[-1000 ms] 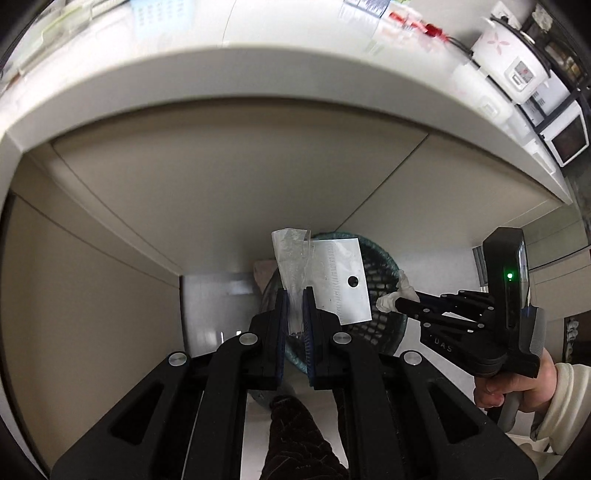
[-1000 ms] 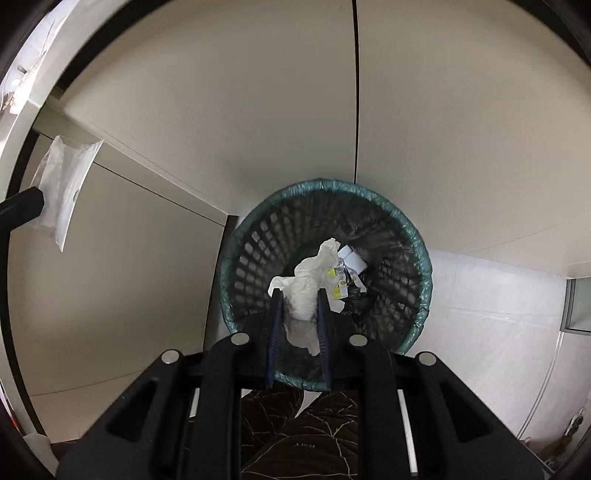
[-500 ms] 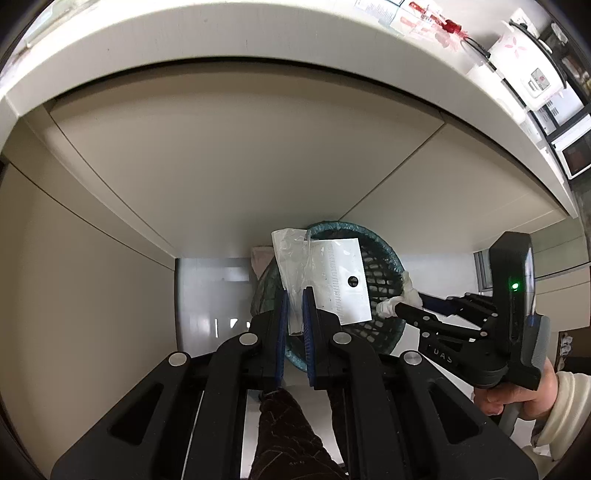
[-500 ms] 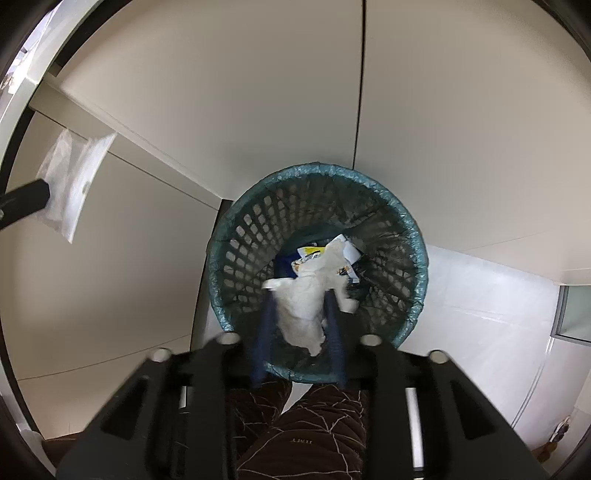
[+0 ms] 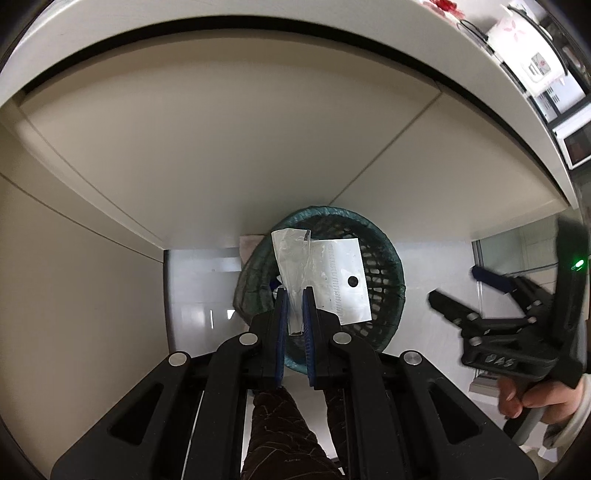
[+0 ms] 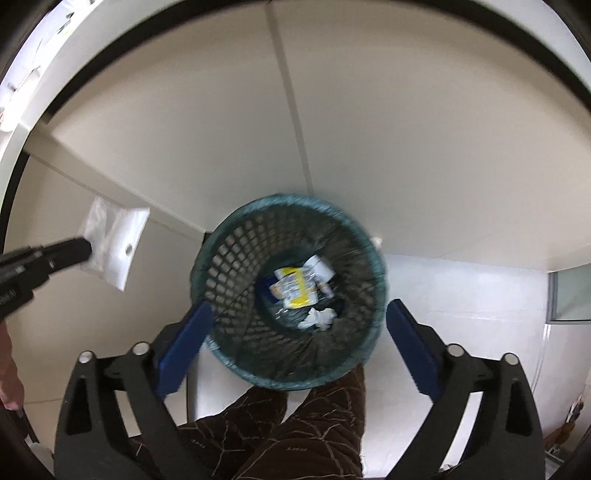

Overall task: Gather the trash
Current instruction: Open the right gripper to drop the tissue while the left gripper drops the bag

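Observation:
A teal mesh wastebasket (image 6: 236,254) stands on the floor against the cabinet; it also shows in the left wrist view (image 5: 384,258). My left gripper (image 5: 294,295) is shut on a clear plastic wrapper (image 5: 332,280) and holds it above the basket's left rim; the wrapper also shows in the right wrist view (image 6: 116,243). My right gripper (image 6: 295,325) is wide open and empty above the basket. A crumpled white tissue (image 6: 319,318) lies at the basket's bottom beside yellow and white packets (image 6: 295,288).
Beige cabinet fronts (image 5: 221,147) rise behind the basket under a white countertop edge (image 5: 258,18). The person's dark trouser legs (image 6: 280,435) are just in front of the basket. White floor (image 6: 461,295) lies to the right.
My right gripper opened and the white tissue dropped into the basket. My left gripper moved over the basket with the wrapper still held.

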Action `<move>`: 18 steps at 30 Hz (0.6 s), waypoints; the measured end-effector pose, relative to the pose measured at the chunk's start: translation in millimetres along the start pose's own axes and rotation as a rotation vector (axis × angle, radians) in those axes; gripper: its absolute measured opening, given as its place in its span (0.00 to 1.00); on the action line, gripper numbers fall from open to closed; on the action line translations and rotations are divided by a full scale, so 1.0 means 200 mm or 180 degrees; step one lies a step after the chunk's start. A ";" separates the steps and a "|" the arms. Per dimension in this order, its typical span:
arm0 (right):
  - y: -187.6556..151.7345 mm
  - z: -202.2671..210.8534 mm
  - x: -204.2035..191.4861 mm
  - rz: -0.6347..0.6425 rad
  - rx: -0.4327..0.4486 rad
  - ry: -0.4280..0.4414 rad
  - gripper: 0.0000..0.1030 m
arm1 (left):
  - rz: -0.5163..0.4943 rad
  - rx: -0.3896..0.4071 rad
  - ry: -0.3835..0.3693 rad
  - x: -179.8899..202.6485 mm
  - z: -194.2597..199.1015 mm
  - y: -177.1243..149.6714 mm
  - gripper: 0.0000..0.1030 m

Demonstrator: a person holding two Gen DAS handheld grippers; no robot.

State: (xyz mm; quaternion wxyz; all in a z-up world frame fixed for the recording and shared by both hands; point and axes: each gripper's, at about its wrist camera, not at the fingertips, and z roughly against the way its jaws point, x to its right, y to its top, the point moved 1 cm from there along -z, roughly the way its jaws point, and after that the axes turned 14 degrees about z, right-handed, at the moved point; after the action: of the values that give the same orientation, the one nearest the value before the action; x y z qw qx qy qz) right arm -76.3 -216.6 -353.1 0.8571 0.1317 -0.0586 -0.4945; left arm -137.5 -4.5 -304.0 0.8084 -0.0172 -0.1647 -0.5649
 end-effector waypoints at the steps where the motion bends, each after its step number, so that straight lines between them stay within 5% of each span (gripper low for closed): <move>1: 0.00 0.02 0.02 -0.0018 0.0024 -0.0032 0.91 | -0.0019 -0.0008 -0.0004 0.01 -0.01 0.00 0.07; 18: -0.01 0.31 0.31 -0.0229 0.0345 -0.0131 0.93 | -0.0148 -0.0283 -0.0077 0.22 -0.34 0.00 0.07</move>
State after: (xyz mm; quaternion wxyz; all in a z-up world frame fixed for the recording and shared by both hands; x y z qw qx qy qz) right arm -59.9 -281.6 -295.9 0.8290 0.1699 -0.0981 -0.5238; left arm -107.4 -59.6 -355.3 0.7914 -0.0561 -0.1495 -0.5901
